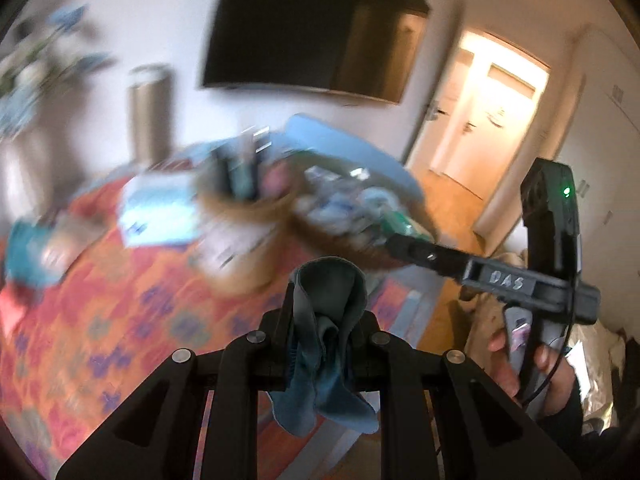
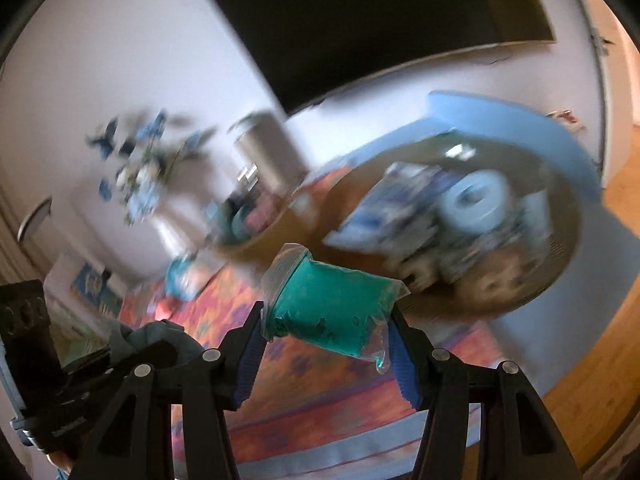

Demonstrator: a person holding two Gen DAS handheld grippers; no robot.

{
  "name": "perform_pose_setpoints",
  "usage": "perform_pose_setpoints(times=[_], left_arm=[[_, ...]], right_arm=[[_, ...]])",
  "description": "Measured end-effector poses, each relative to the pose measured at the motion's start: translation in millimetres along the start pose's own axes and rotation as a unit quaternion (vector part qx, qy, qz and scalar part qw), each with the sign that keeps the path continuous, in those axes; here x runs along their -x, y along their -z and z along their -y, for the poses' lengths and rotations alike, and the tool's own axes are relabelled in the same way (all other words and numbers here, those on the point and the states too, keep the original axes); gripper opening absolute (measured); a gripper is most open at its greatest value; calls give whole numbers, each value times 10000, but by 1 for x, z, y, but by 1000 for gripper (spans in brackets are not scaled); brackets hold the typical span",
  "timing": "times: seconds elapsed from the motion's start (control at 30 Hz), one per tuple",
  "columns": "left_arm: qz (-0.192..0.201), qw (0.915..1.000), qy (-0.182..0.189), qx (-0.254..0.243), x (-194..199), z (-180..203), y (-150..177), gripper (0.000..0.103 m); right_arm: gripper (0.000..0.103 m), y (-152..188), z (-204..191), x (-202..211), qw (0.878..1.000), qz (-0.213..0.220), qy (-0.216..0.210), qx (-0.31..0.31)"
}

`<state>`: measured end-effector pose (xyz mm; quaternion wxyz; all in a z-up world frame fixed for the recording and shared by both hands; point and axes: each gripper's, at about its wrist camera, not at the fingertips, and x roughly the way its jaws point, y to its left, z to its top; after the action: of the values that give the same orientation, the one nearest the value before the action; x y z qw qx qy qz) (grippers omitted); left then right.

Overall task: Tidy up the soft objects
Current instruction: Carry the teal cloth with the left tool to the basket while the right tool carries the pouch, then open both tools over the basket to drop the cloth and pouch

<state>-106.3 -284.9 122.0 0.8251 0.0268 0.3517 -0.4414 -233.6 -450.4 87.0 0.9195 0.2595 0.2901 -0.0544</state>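
The right gripper is clamped on a clear plastic bag of teal putty-like material, held crosswise between the blue pads. The left gripper is closed tight on a bunched grey-blue cloth, whose ends hang below the jaws. Ahead of and above both tools, over an orange patterned cover, two round woven baskets are seen: a larger one to the right, full of blurred items, and a smaller one to the left. The larger basket is judged nearer the right gripper
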Motion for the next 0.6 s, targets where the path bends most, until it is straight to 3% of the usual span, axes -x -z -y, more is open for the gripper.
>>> perform_pose_setpoints(times=[0.27,0.47,0.53,0.6], left_arm=[[-33,9992,180,-345,-72,43,-59,15],[-64,9983,170,-560,-112,61,-79,15],[-84,9978,179,-638,-118,66,-79,15],[-233,9971,223,-685,-130,71,-78,16]], right_arm=[[55,-52,56,13,9965,536,596,-236],[55,-84,88,-9,9941,480,835,-505],[58,-89,95,-16,9933,403,884,-618],[69,-91,100,-20,9925,356,916,-727]])
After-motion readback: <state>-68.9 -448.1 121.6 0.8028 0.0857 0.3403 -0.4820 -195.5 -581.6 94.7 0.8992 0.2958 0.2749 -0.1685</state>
